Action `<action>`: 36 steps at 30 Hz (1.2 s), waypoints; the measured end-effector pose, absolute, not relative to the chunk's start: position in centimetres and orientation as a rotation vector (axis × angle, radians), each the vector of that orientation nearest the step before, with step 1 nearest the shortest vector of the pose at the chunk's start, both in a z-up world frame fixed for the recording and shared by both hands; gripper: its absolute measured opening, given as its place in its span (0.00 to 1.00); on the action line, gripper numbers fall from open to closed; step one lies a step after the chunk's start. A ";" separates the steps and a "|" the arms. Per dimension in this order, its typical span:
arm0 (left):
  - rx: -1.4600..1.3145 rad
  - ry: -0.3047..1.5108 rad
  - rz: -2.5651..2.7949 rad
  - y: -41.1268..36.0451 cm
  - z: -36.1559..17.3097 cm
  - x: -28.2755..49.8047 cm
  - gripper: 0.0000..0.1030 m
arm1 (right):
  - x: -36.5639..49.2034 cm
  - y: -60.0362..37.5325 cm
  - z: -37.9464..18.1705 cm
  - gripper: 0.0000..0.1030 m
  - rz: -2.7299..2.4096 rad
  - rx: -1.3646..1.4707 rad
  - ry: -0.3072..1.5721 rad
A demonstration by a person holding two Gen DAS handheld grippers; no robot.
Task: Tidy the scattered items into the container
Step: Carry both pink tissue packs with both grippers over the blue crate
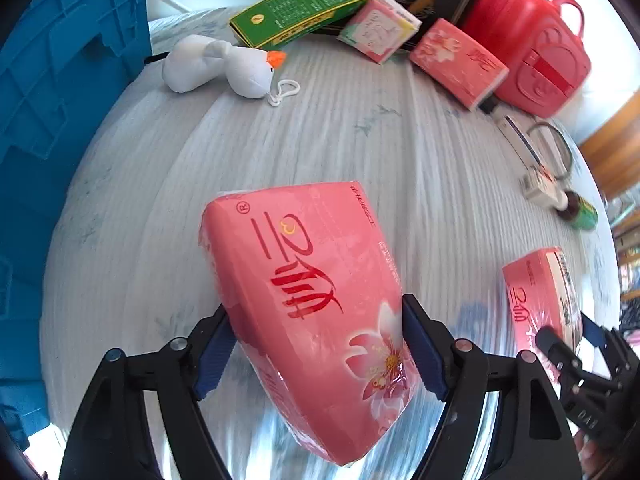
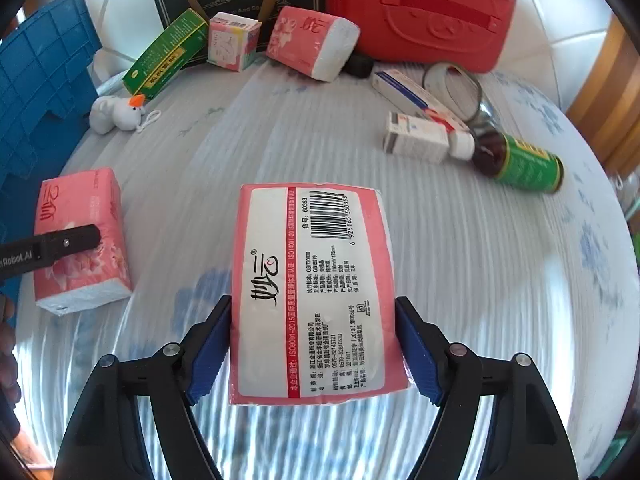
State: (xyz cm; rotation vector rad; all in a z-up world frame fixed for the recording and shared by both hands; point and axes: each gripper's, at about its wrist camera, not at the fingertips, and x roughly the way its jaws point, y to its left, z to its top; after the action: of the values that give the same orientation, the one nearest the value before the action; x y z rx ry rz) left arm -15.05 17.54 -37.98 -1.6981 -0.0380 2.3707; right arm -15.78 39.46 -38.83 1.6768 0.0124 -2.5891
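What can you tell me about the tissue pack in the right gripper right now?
The tissue pack is a soft rectangular brick in glossy pink plastic wrap. The face toward the right wrist camera is its white label panel with black print, a red stripe and a barcode at the far end. The right gripper has its blue pads pressed on the pack's two long sides near the close end, holding it above the pale striped tabletop, with nothing else touching it. In the left wrist view it shows at lower right.

Two pink tissue packs lifted clear of the bedsheet, one (image 1: pixel 312 312) flower-printed face up and tilted, the other (image 2: pixel 312 292) barcode label up; blue crate (image 1: pixel 60 100) (ribbed wall only visible) standing at far left edge, well apart.
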 end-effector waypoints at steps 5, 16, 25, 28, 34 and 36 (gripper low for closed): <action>-1.682 0.013 2.328 17.0 -36.8 -11.7 0.69 | -12.8 39.9 -37.5 0.74 -2.590 1.699 -0.020; -1.629 0.021 2.323 15.7 -32.7 -8.4 0.68 | -8.0 40.0 -33.0 0.74 -2.635 1.665 -0.056; -1.517 0.048 2.337 15.5 -27.0 -5.9 0.68 | -4.0 40.1 -27.8 0.74 -2.712 1.581 -0.131; -1.459 0.050 2.347 15.5 -24.6 -4.8 0.68 | -2.6 40.3 -25.5 0.74 -2.745 1.533 -0.158; -1.356 0.050 2.356 15.1 -20.2 -2.7 0.68 | 0.3 40.7 -20.9 0.74 -2.822 1.415 -0.197; -1.327 0.055 2.354 15.1 -18.9 -2.0 0.68 | 1.2 40.9 -19.5 0.74 -2.843 1.381 -0.209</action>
State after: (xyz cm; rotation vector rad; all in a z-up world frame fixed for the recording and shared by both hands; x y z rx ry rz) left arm -1.96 15.09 -18.93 -1.3268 0.0554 2.3540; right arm 1.18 40.87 -19.51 1.3815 -0.2093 -2.8434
